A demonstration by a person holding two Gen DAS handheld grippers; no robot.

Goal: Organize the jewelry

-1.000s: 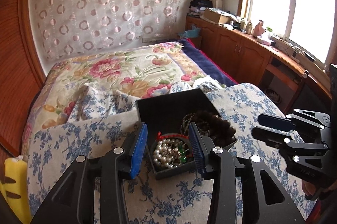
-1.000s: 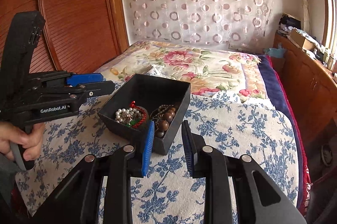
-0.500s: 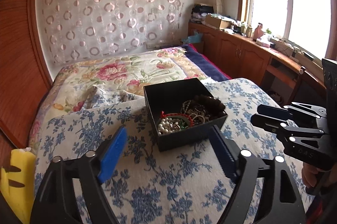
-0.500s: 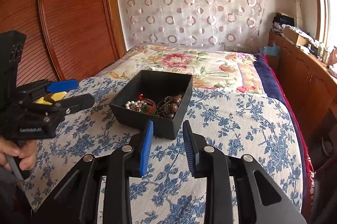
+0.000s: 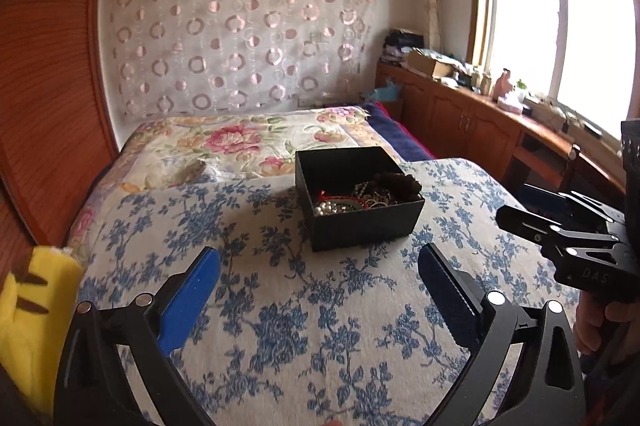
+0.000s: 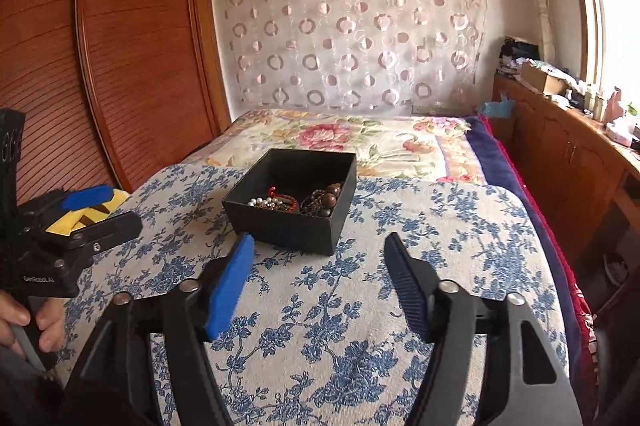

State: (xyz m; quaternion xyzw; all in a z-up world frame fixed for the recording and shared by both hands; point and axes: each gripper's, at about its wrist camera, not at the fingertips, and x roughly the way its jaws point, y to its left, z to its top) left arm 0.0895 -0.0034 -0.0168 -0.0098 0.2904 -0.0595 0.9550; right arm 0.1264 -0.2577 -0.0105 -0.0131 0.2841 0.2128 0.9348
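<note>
Black box [image 5: 360, 201] on bed [image 5: 280, 306], stiff, light; beads [image 6: 322, 199] inside loose, tangly. Grip box wall. Left gripper [image 5: 320, 278], right gripper [image 6: 320, 270] near box: fingers wide apart, empty.

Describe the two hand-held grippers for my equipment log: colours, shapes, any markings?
Both are matte black frames with silver rivets. The left hand-held gripper carries one blue pad and one dark ribbed pad; its side reads "GenRobot.AI" in the right wrist view. The right hand-held gripper has matching fingers and "DAS" lettering. No cables or sleeves show; bare fingers grip the handle.
</note>
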